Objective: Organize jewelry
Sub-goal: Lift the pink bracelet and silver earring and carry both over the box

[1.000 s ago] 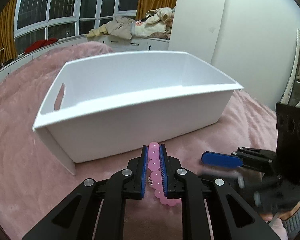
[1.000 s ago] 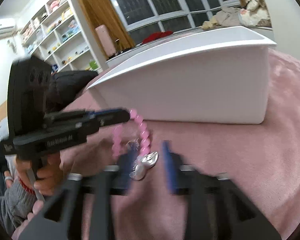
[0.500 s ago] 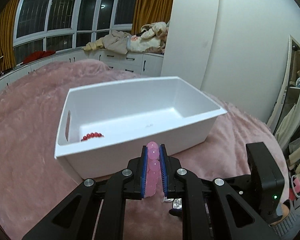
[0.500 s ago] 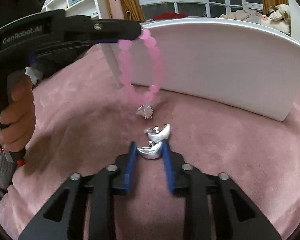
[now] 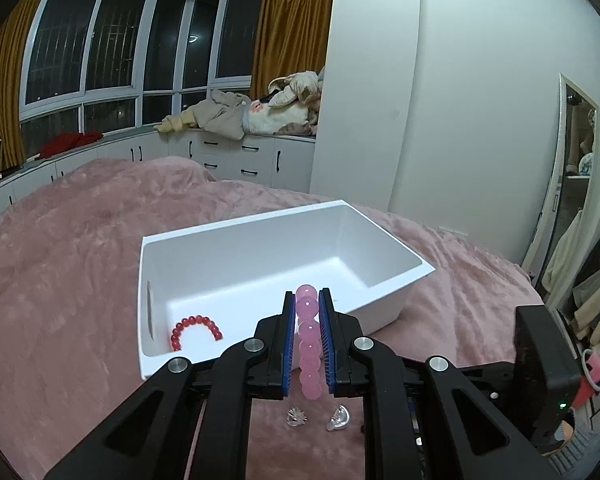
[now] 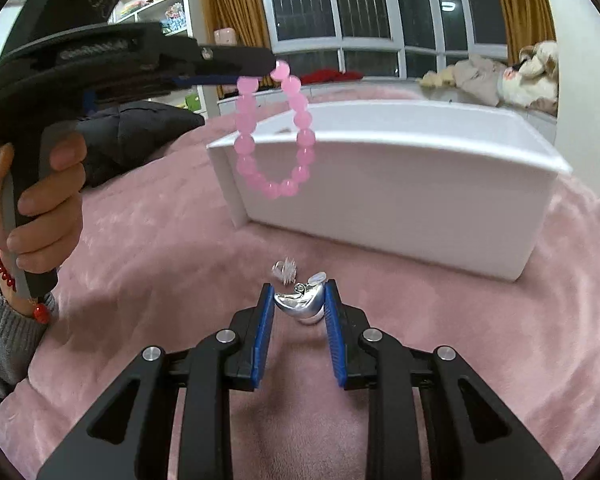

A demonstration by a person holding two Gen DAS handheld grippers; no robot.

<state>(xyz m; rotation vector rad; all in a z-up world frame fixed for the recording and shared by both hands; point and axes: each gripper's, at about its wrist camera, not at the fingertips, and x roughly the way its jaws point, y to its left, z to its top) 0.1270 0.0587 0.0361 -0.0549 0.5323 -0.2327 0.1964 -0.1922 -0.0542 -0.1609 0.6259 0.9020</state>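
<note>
Left wrist view, left tongs point(image 5: 307, 322): we have them clenched on the pink bead bracelet point(image 5: 309, 340), raised just short of the white bin point(image 5: 380, 300).
Right tongs point(image 6: 299, 312): their jaws have just been closing and now grasp the silver earring point(image 6: 300, 304) just above the pink bedspread point(image 6: 160, 272).
Doing it well, left: we should carry the loop point(image 6: 274, 128) clear over the near rim before we release, since it hangs low and could catch the wall.
Doing it well, right: we lift gently; the smooth, curved metal may slip between the pads.
Bin contents: a red bead bracelet point(image 5: 196, 330) lies in the near left corner.
Left behind: a small sparkly piece point(image 6: 285, 270) lies on the bedspread just ahead of the right tongs.
Hard to make out: that piece is blurred and we cannot tell what it is; how firmly the earring sits is unclear; the near wall hides part of the bin floor.
</note>
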